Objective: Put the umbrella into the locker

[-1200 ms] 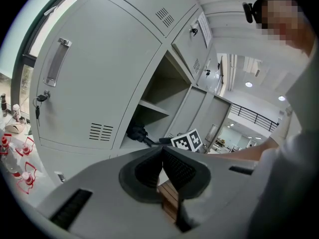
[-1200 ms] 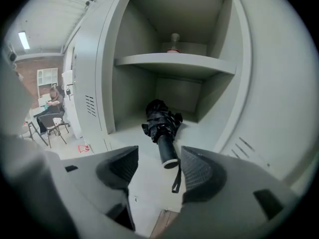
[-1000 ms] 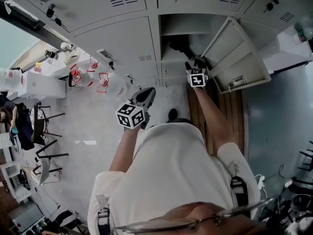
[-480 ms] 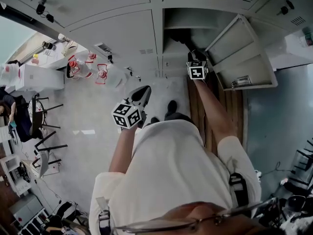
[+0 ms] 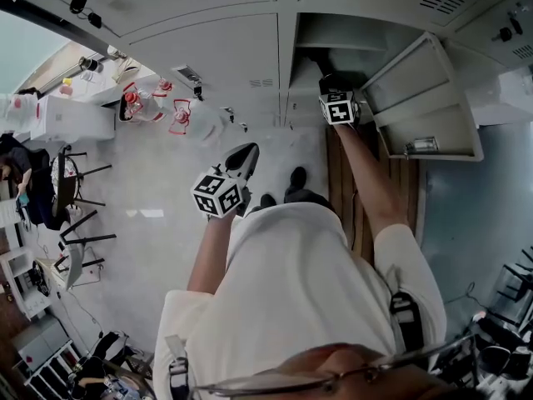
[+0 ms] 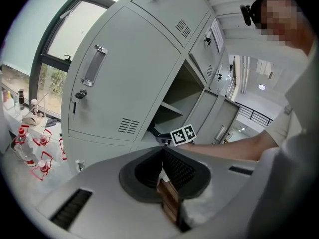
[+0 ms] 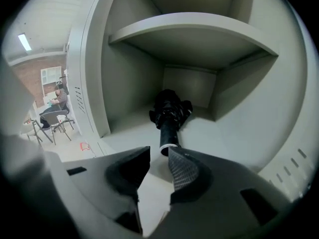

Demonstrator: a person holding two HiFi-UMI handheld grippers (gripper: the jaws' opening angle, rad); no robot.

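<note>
**A:** Right gripper (image 5: 333, 90) had shifted up the head view since a second ago, closer to the open locker (image 5: 333, 33). Jaws?

**B:** Apart, and just opening a little. Nothing sat between them, and the pads were clear of the umbrella (image 7: 169, 111).

**A:** Umbrella position?

**B:** Black, folded, lying on the compartment floor under the shelf (image 7: 194, 31). It sat at the centre of the right gripper view, handle end just ahead of the jaw tips.

**A:** Left gripper (image 6: 162, 156)?

**B:** Jaws pressed together, empty. It was held centre-left of the head view, well outside the locker. The door (image 5: 425, 98) stood swung open at upper right.
</note>
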